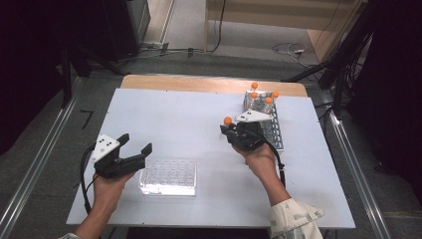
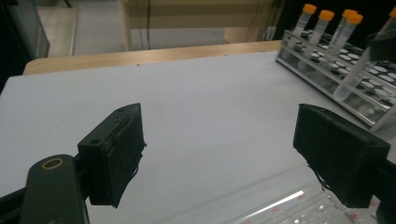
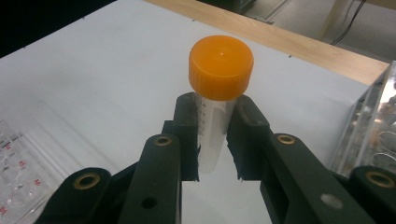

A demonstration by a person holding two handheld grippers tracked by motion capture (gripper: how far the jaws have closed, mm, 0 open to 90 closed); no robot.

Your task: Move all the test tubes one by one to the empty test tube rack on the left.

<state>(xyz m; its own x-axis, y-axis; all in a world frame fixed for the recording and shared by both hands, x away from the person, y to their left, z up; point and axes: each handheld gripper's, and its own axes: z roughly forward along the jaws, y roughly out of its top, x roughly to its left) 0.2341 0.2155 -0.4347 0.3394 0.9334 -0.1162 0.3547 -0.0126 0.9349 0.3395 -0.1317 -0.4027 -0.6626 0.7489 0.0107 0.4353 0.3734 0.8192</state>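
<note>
My right fingers [image 3: 217, 140] clamped an orange-capped clear plastic tube [image 3: 219, 88], lifted from the metal rack [image 1: 272, 130] right of centre; my left fingers [image 2: 233, 158] stood apart, empty; placing remained.

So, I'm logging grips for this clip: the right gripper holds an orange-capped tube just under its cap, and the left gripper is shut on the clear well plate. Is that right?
Not quite. The left gripper is open with nothing between its jaws; the left gripper view shows bare table there, the clear well plate beside it. The right gripper does clamp the orange-capped tube just under its cap.
</note>
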